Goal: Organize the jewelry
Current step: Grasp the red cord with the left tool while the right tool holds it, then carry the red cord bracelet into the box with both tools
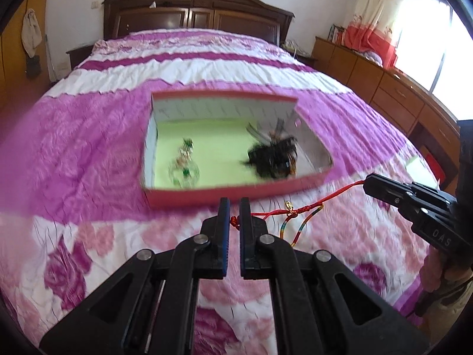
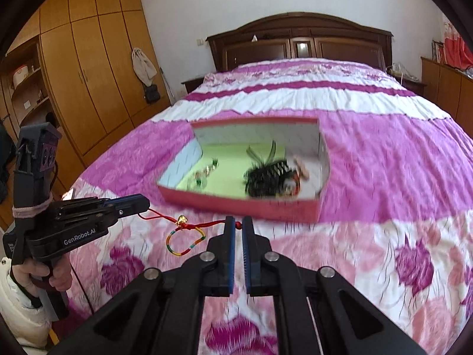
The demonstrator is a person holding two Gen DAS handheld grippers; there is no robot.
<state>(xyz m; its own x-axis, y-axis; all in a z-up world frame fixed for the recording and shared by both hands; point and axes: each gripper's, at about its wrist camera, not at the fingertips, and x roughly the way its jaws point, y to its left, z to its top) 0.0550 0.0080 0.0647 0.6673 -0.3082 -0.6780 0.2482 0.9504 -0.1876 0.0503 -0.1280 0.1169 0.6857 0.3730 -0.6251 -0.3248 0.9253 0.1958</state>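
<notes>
Spanning the foreground, a red cord bracelet (image 1: 298,211) hangs taut above the bedspread (image 1: 88,136), one end pinched in the left gripper (image 1: 234,207) and the other in the right gripper (image 2: 239,224); both claws are clenched on the cord. A small gold charm (image 2: 181,221) and a multicoloured loop (image 2: 184,241) dangle from its middle. Just beyond it, a shallow red box (image 1: 236,190) with a pale green floor sits on the bed; inside, a black feathered hairpiece (image 1: 273,155) lies at the right and a blurred beaded piece (image 1: 183,162) at the left. The bedspread is quilted, with magenta and white bands and rose prints. A dark wooden headboard (image 2: 298,38) stands against the white wall. Tall wooden wardrobes (image 2: 88,59) line one side, low wooden cabinets (image 1: 384,85) and a curtained window (image 1: 428,38) the other. A hand (image 2: 38,272) grips the left tool's handle.
</notes>
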